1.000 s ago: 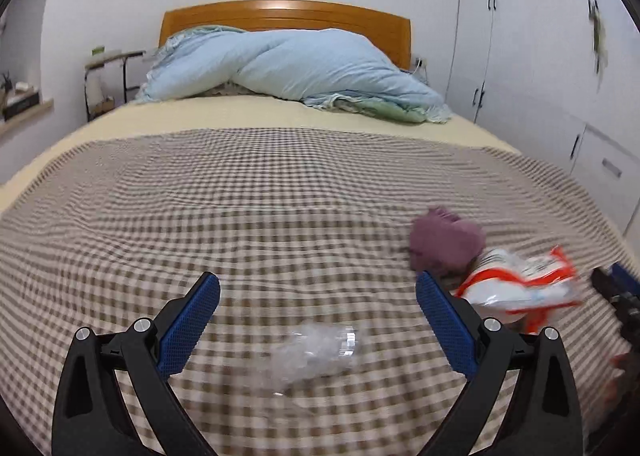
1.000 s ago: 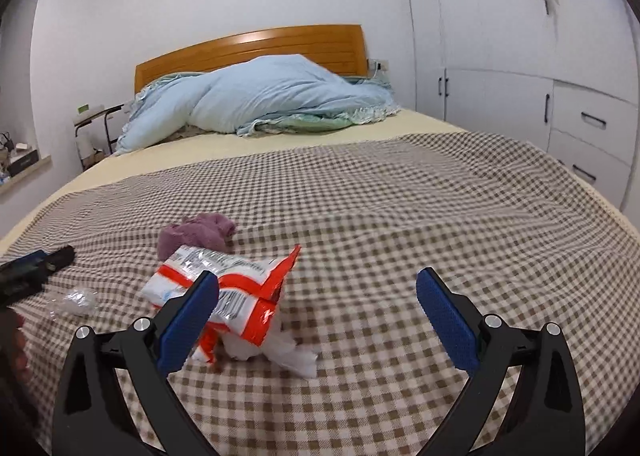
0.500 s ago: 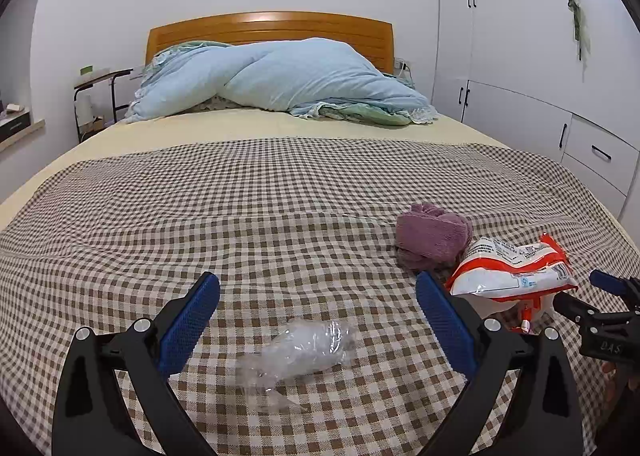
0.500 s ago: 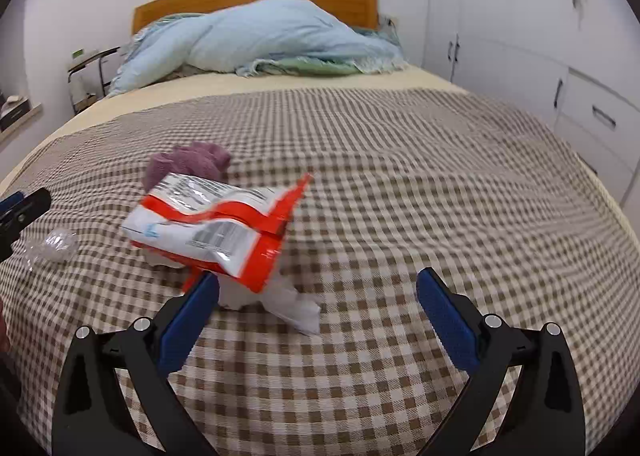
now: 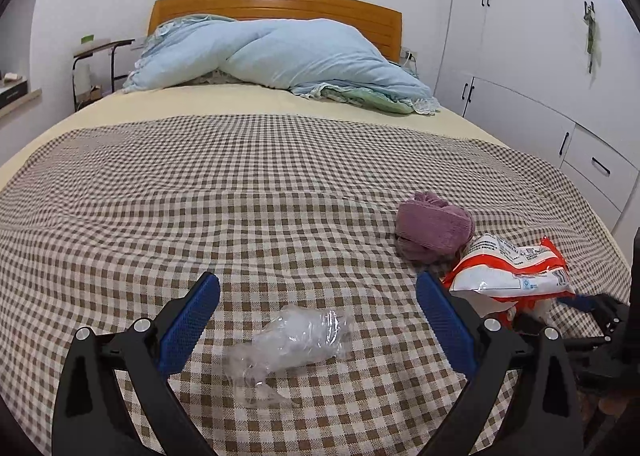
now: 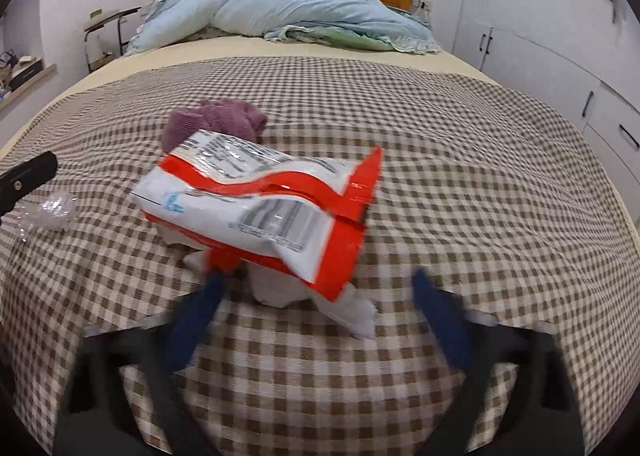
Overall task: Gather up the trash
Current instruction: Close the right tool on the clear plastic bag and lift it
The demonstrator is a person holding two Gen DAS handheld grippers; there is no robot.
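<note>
Snack wrapper point(image 6: 256, 199) looks light and crinkly; your right gripper point(image 6: 316, 296), jaws just closing, isn't pinching yet—take its near edge.

My left gripper point(image 5: 318, 320) hangs open over a crumpled clear wrapper point(image 5: 294, 338) on the checked bed point(image 5: 200, 195); red-white snack bag point(image 5: 514, 274) sits right.
</note>
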